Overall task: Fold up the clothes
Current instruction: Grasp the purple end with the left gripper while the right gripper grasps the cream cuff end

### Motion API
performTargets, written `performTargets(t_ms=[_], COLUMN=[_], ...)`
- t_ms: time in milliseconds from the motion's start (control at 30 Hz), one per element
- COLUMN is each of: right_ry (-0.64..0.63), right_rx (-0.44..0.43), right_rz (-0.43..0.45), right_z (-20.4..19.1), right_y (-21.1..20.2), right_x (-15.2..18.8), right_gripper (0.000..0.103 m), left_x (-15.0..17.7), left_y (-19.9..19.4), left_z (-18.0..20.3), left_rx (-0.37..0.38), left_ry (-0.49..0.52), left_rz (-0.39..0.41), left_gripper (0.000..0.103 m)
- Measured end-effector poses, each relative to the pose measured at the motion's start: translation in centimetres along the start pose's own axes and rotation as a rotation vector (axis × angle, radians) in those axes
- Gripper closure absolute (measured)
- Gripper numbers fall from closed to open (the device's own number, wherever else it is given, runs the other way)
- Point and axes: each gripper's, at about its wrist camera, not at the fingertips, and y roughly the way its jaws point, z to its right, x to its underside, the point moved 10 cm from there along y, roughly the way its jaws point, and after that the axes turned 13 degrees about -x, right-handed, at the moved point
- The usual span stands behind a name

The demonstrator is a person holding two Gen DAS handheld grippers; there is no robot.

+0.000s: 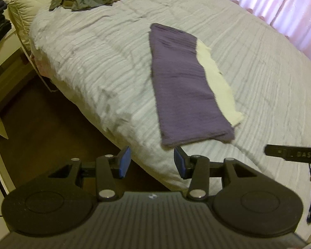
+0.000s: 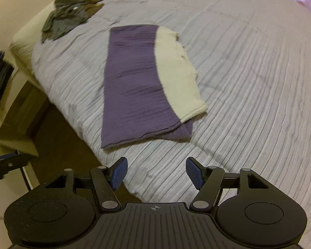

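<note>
At the bottom of the left wrist view, the left gripper [image 1: 153, 161] has its blue-padded jaws parted with nothing between them, hovering over the near edge of the bed [image 1: 93, 66]. Just above it in the frame lies the folded purple garment [image 1: 182, 87], a long flat strip running from the centre toward the lower middle, with a cream part [image 1: 219, 91] showing along its right side. At the right edge of this view a dark piece of the other gripper juts in.

In the right wrist view, the right gripper [image 2: 156, 173] fills the bottom of the frame, jaws spread wide and holding nothing, also apart from the cloth. The purple garment [image 2: 132, 87] sits at centre, its cream part [image 2: 180, 76] laid over the right half. A heap of grey and brown clothes [image 2: 70, 18] rests in the upper left, well apart from the folded piece, on the striped grey bedcover [image 2: 248, 83].
</note>
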Motion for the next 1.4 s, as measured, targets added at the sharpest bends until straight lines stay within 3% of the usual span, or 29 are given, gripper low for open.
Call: performTargets(t_ms=[167,300,567,733,933,1100,1233,1333,1400], right_ry=[0.091,0.215,0.328,0.447,0.481,0.492,0.433,0.431,0.425], right_rx=[-0.019,-0.099,-0.237,-0.368,-0.527,-0.713,-0.769,-0.776,-0.788], right_rz=[0.03,0.066,0.07,0.071,0.094,0.102,0.055,0.032,0.01], right_z=[2.4,4.9,10.7,15.2,18.7,18.5,18.1,18.9,19.1], right_y=[0.9,1.6,5.9,10.4,15.4,17.9,18.3,18.3,18.4], right_x=[-0.2,-0.2,-1.4,-2.9,-5.7,-7.5,-7.4,-6.9,-7.0], right_gripper=[0.037,0.037,0.037,0.037,0.037,0.037,0.038,0.061,0.061], left_x=[0.3,1.4,0.4,-1.7,-4.2,-4.1,-3.0,-2.0,-1.8], left_y=[2.3,5.1,13.8,20.7,27.0,29.3,28.8,28.6,28.9], left_z=[-2.7,-2.8,0.8,2.9,3.9,4.4,4.7,5.8,6.1], left_rx=[0.03,0.087,0.285,0.346,0.435,0.584,0.679,0.731,0.738], left_ry=[-0.037,-0.072,-0.249,-0.355,-0.428,-0.474,-0.513,-0.487,-0.488], left_rz=[-0.025,-0.087,-0.166,-0.177,-0.145,-0.166,-0.201,-0.232,-0.228], left_gripper=[0.062,0.062,0.062,0.062,0.062,0.062,0.064,0.064,0.064])
